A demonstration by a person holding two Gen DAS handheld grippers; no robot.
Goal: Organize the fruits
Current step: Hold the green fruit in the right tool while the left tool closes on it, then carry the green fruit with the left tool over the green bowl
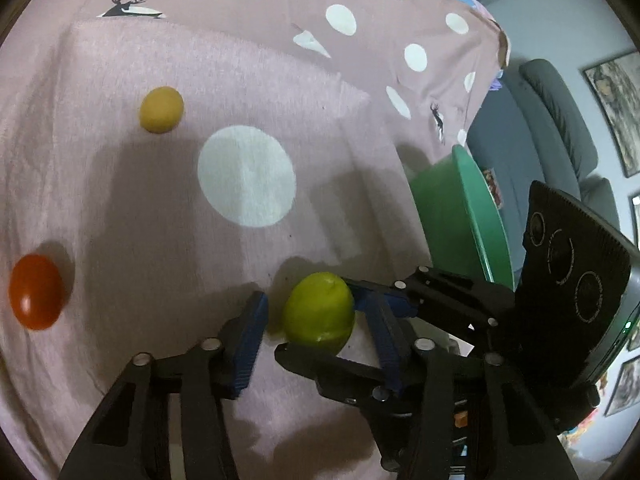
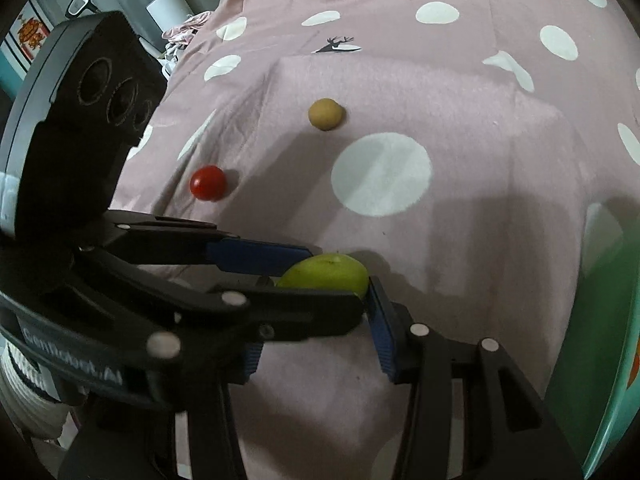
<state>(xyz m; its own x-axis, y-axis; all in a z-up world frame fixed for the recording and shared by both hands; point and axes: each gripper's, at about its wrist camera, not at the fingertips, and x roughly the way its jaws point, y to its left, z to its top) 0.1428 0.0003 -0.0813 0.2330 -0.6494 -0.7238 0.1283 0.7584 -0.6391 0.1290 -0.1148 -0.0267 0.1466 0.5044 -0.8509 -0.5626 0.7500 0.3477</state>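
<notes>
Both grippers are converging on the round yellow-green fruit (image 1: pixel 319 312) lying near on the pink dotted cloth (image 1: pixel 200 60); left gripper (image 1: pixel 316 332) jaws spread around it, right gripper (image 2: pixel 316 320) jaws bracketing it, grip uncertain; next, probably lifting it toward the green plastic bowl (image 1: pixel 460 200) at right.

Matt pink woven cloth (image 1: pixel 160 200) carries a glossy red tomato (image 1: pixel 36 292), waxy-looking green fruit (image 1: pixel 320 312) and smooth green plastic bowl (image 1: pixel 468 208).

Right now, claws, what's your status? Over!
Left claw, right claw: both open, crossed around green fruit. Fruit resting on cloth. Claws crowd each other; red fruit, yellow fruit, green bowl stand apart.
</notes>
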